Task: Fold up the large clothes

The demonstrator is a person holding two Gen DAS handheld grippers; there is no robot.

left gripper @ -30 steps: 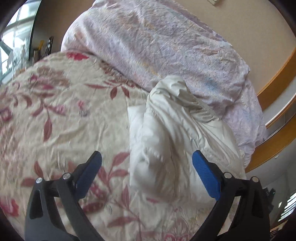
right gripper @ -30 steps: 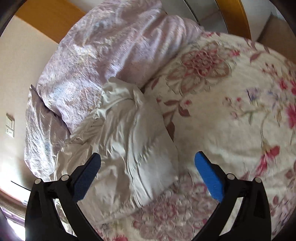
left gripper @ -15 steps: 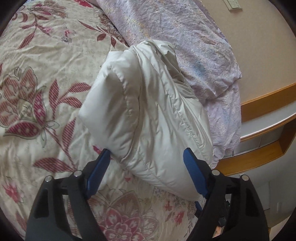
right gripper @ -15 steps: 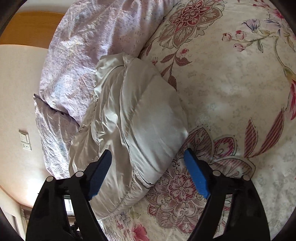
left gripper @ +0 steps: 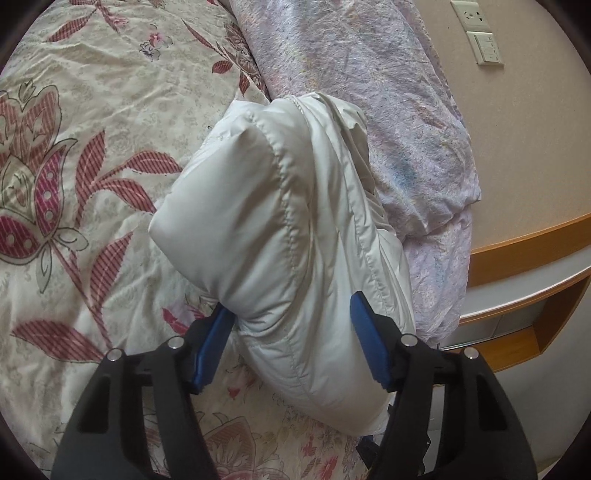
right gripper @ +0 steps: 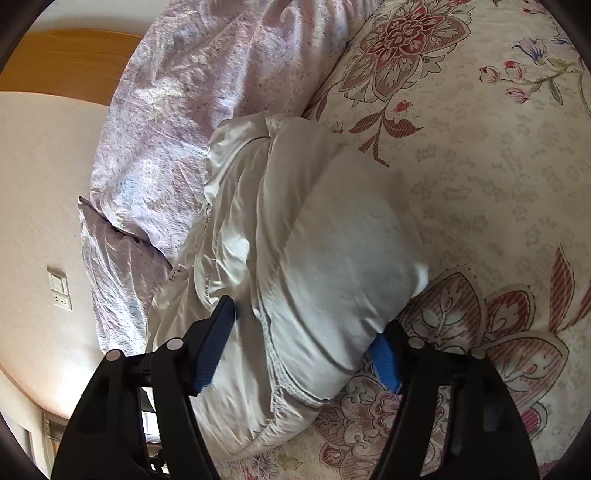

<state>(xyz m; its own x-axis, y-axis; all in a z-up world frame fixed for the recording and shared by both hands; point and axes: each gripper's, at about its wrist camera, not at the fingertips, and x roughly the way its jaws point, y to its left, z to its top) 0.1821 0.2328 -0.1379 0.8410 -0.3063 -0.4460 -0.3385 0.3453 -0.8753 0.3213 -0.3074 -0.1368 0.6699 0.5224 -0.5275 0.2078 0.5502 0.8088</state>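
Left wrist view: a folded white puffer jacket (left gripper: 291,229) fills the centre of the frame, bundled into a thick padded block that lies on the floral bedspread (left gripper: 74,155). The left gripper (left gripper: 291,347) sits at the bottom centre with its blue-padded fingers (left gripper: 369,347) spread to either side of the bundle's near end; both pads touch the fabric, but whether they squeeze it cannot be told. Along the top and right of the jacket runs a crumpled lilac quilt (left gripper: 388,110), touching the jacket's far edge. At the upper right a beige wall (left gripper: 524,147) carries a white socket and switch plate (left gripper: 480,35). Below it, at the right edge, stands a wooden shelf unit (left gripper: 524,273) with a grey top.

Right wrist view: the same jacket (right gripper: 325,243) lies in the middle, its rounded folded end toward the lower right. The right gripper (right gripper: 299,345) at the bottom centre has its fingers (right gripper: 214,350) spread wide around the bundle, the right pad partly tucked under the padding; a firm pinch cannot be confirmed. The bedspread (right gripper: 498,166) covers the right half. The lilac quilt (right gripper: 184,110) lies at the upper left against the jacket. A wooden headboard (right gripper: 74,62) shows at the top left, and a switch plate (right gripper: 59,291) sits on the wall (right gripper: 40,203) at the left edge.
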